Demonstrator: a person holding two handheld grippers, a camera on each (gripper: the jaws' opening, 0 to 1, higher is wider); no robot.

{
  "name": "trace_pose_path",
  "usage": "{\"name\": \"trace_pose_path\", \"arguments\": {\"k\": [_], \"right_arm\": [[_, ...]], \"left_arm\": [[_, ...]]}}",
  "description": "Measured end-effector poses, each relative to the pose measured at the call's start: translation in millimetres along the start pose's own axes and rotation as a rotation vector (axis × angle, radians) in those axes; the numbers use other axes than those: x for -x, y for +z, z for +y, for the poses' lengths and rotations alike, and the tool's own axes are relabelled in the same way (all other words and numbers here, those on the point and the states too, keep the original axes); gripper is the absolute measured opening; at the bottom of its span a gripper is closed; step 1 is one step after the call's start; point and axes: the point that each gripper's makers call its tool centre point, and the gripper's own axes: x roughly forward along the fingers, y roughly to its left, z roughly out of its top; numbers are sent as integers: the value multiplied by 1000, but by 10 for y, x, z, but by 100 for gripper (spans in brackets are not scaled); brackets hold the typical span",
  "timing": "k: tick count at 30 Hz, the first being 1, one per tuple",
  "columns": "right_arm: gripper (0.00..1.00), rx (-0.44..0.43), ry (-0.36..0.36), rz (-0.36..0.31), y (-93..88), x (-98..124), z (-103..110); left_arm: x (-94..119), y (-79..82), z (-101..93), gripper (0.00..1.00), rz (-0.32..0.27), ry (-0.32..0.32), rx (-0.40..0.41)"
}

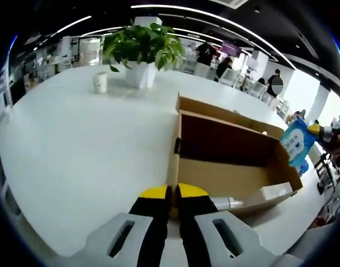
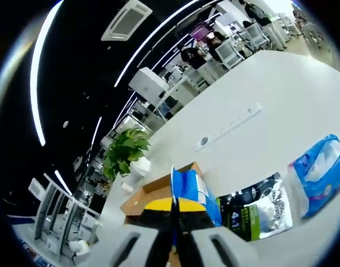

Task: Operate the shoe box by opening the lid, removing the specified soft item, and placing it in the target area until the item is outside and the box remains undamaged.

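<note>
Left gripper view takes in a white table (image 1: 64, 161) with a paper cup (image 1: 100, 82) and a potted plant (image 1: 142, 53) near its far edge. Further right, toward the near edge, lies the cardboard shoe box (image 1: 225, 172), lid folded back and interior open. The left gripper (image 1: 172, 194) has its yellow-tipped jaws pressed together against the box's near corner, seemingly pinching the cardboard wall or bracing it; I cannot tell which. Either way, it likely keeps the box from sliding or lifting while the other hand draws things out. At the right edge, beyond the box's end and above the table, the right gripper (image 1: 320, 131) carries a blue soft pack (image 1: 296, 143), so the item is already outside the box and in the air.

Right gripper view shows the same plant (image 2: 125, 149) at left, with the box (image 2: 158, 192) below it. The right gripper's (image 2: 175, 208) jaws pinch the blue pack (image 2: 193, 192) by its edge, holding it upright and clear of the cardboard. To its right on the table lie a dark green-and-white pouch (image 2: 257, 206) and a light blue packet (image 2: 321, 167), just beside each other. That open stretch of table looks like the drop area, and the pack is probably headed there. A power strip (image 2: 228, 127) sits further back.
</note>
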Motion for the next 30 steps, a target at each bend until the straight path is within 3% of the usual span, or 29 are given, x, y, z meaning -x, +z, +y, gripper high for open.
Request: {"name": "trace_pose_path", "arguments": {"k": [3, 14, 30], "right_arm": [[0, -49, 23, 1, -30, -30, 35], [0, 22, -52, 1, 1, 32, -210], [0, 149, -224, 31, 72, 139, -919]], "left_arm": [[0, 2, 0, 2, 2, 1, -3], [-2, 4, -1, 2, 2, -2, 2], [5, 1, -19, 2, 4, -2, -4]]}}
